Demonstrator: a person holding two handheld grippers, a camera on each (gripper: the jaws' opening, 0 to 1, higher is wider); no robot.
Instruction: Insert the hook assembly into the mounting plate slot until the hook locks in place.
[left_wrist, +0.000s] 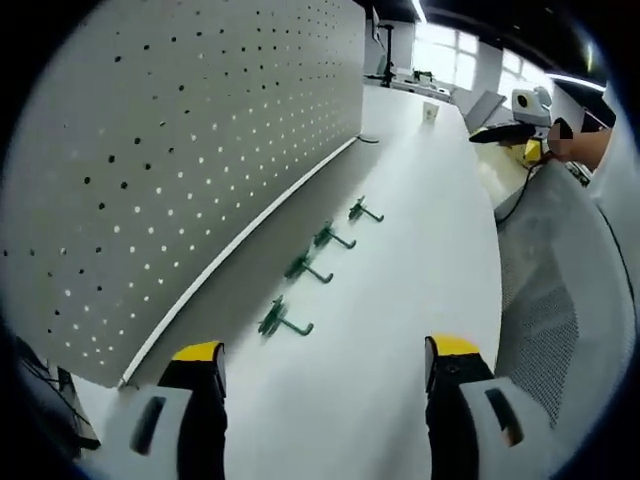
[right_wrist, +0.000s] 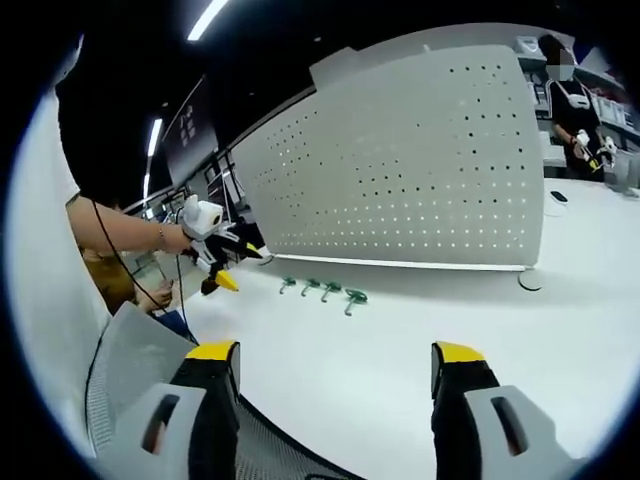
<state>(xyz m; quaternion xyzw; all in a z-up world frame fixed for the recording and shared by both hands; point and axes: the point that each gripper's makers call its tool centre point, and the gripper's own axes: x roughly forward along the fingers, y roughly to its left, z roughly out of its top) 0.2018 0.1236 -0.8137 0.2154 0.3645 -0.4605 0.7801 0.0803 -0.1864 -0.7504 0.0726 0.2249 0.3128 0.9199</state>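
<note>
While both hand-held grippers, the left hand-held gripper (left_wrist: 325, 365) and the right hand-held gripper (right_wrist: 335, 370), hover with jaws apart and empty, four small green metal hooks (left_wrist: 305, 268) lie in a row on the white surface (left_wrist: 400, 300) ahead of them, near the upright grey perforated pegboard panel (left_wrist: 180, 140).

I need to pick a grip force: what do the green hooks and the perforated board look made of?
Hooks: probably painted or coated metal; thin bent rods on small plates, even green. Board: likely painted sheet metal; flat, matte grey, with regular rows of holes, though plastic can't be ruled out.
</note>
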